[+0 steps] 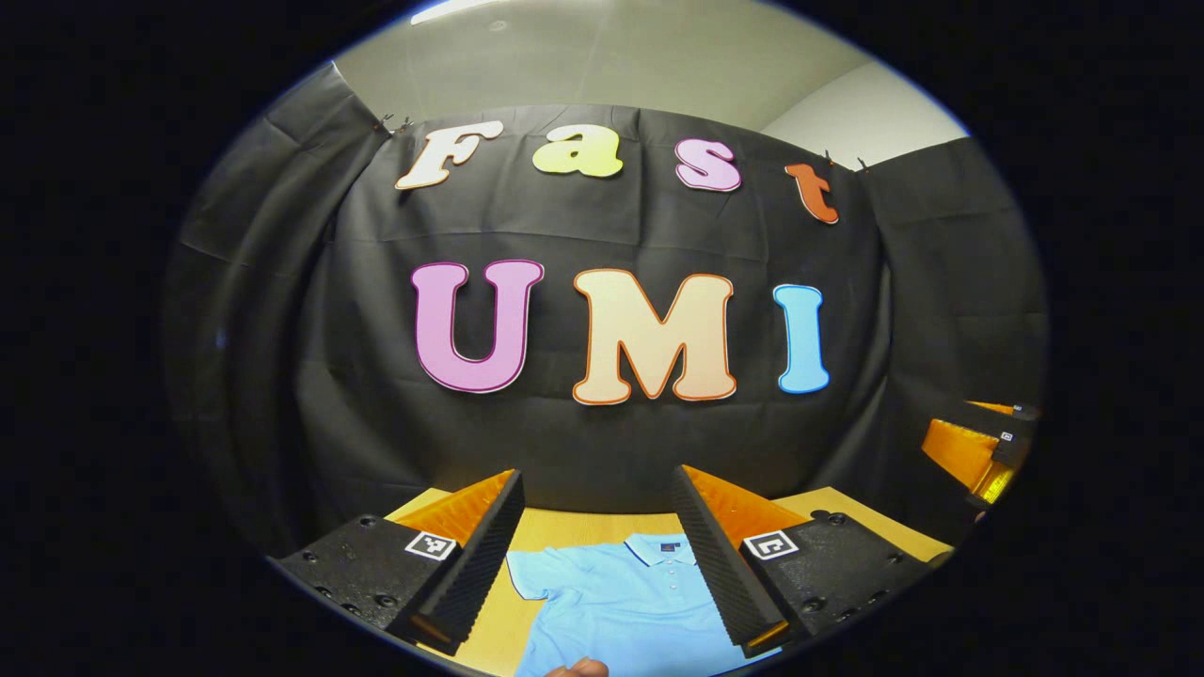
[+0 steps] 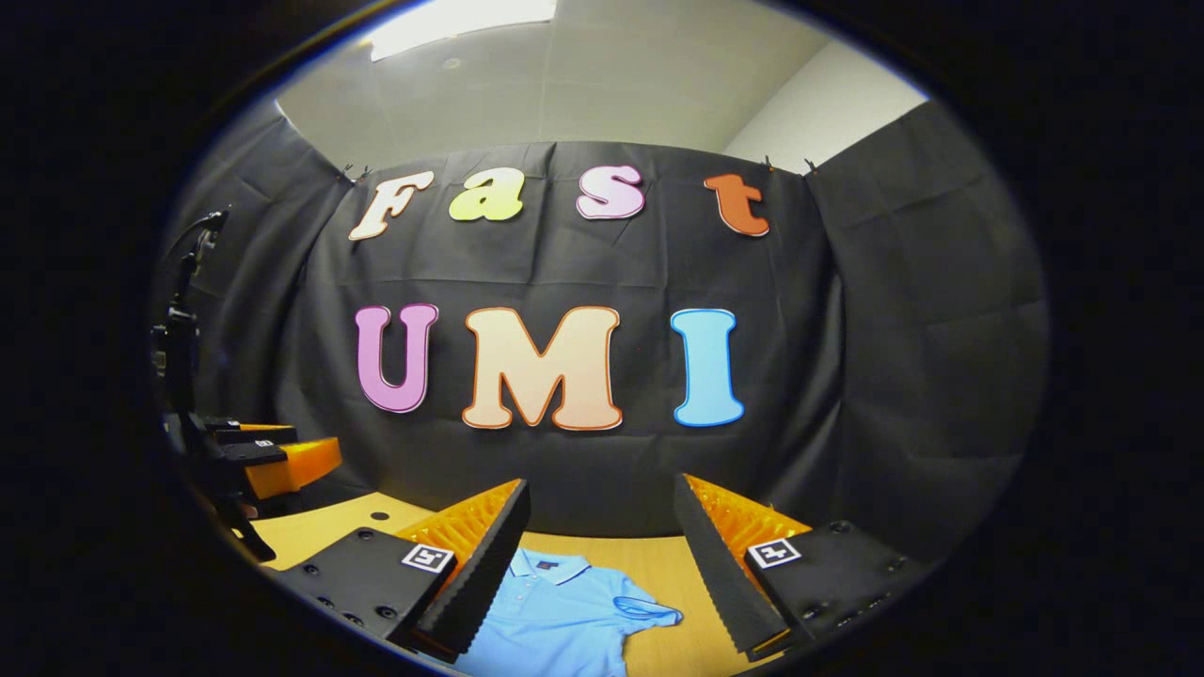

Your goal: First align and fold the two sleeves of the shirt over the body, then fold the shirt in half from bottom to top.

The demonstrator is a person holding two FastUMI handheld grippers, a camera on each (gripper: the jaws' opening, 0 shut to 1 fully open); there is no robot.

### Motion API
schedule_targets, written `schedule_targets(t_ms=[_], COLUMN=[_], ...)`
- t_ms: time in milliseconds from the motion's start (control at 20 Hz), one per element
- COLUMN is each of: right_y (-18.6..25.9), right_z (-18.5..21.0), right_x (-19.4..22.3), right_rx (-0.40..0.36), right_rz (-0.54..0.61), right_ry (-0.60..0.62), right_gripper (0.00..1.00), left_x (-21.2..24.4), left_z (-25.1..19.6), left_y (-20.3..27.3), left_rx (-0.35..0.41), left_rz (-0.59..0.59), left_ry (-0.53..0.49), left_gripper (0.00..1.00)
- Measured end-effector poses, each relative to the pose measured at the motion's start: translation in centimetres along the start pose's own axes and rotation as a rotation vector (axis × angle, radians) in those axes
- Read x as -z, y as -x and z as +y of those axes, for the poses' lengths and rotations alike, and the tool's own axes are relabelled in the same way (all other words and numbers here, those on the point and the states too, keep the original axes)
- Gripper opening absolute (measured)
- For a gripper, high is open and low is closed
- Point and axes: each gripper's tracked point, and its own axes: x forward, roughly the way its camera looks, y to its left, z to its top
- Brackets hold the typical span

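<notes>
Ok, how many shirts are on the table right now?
1. A light blue polo shirt lies flat on the wooden table, collar toward the booth wall, below the open left gripper and right gripper. Its lower part is out of frame.

No legible word, number or brand on anything on the table. Square black-and-white coded markers (image 1: 431,545) (image 1: 770,544) stuck on the black finger bases of the left gripper (image 1: 597,473): block patterns only, no letters. Same kind of markers (image 2: 427,558) (image 2: 773,553) on the finger bases of the right gripper (image 2: 600,482). Tiny dark mark (image 1: 666,545) inside the collar of the light blue short-sleeved polo shirt (image 1: 621,602), possibly a neck tag: too small to read.
</notes>
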Motion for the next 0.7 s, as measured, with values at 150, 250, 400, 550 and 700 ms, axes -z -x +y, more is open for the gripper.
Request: schedule_targets(t_ms=[150, 250, 400, 550, 700], right_y=[-1.4, -2.8, -5.0, -7.4, -9.5], right_z=[-0.1, 0.1, -1.2, -2.9, -3.7], right_x=[1.7, 4.0, 6.6, 9.7, 12.6], right_rx=[-0.012, -0.039, -0.031, -0.003, -0.003], right_rz=[0.029, 0.080, 0.137, 0.198, 0.266], right_ry=[0.051, 0.083, 0.113, 0.128, 0.112], right_gripper=[0.97, 0.96, 0.98, 0.99, 0.98], left_x=[-0.5, -0.8, -1.0, -0.8, -0.8], left_z=[0.2, 0.4, 0.9, 1.6, 2.3], left_y=[0.0, 0.0, -0.1, -0.2, -0.4], left_rx=[0.006, 0.007, 0.006, 0.009, 0.012], left_rz=[-0.011, -0.019, -0.018, -0.008, -0.005], left_ry=[-0.005, -0.007, -0.002, -0.009, -0.019], left_gripper=[0.94, 0.94, 0.94, 0.94, 0.93])
